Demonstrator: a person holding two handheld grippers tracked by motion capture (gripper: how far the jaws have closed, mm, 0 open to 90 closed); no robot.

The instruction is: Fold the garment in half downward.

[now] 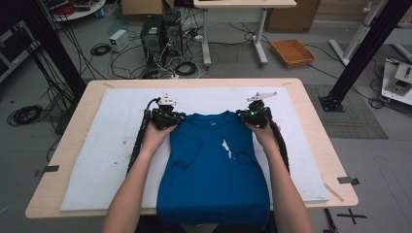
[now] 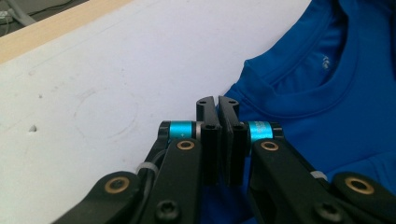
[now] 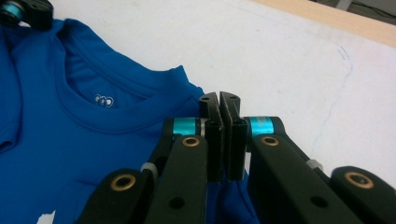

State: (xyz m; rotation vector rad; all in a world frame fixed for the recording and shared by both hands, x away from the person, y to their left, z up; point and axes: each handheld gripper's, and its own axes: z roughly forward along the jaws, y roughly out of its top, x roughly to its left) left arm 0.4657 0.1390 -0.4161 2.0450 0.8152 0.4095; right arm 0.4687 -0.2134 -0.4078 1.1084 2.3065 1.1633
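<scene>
Both grippers are clamped shut on the shoulders of the blue T-shirt [image 1: 214, 165]: the left gripper [image 1: 167, 118] pinches the cloth beside the collar, the right gripper [image 1: 253, 115] its opposite shoulder. Forearms reach forward in parallel, hands wrapped round the gripper bodies. Shirt lies front-up on the white mat [image 1: 111, 145], its hem hanging over the near table [image 1: 68, 136] edge.

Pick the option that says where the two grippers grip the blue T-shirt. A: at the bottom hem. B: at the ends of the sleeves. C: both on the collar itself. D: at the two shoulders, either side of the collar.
D: in the high view the left gripper and right gripper sit at the blue T-shirt's shoulders, either side of the collar, fingers shut on the cloth.
</scene>
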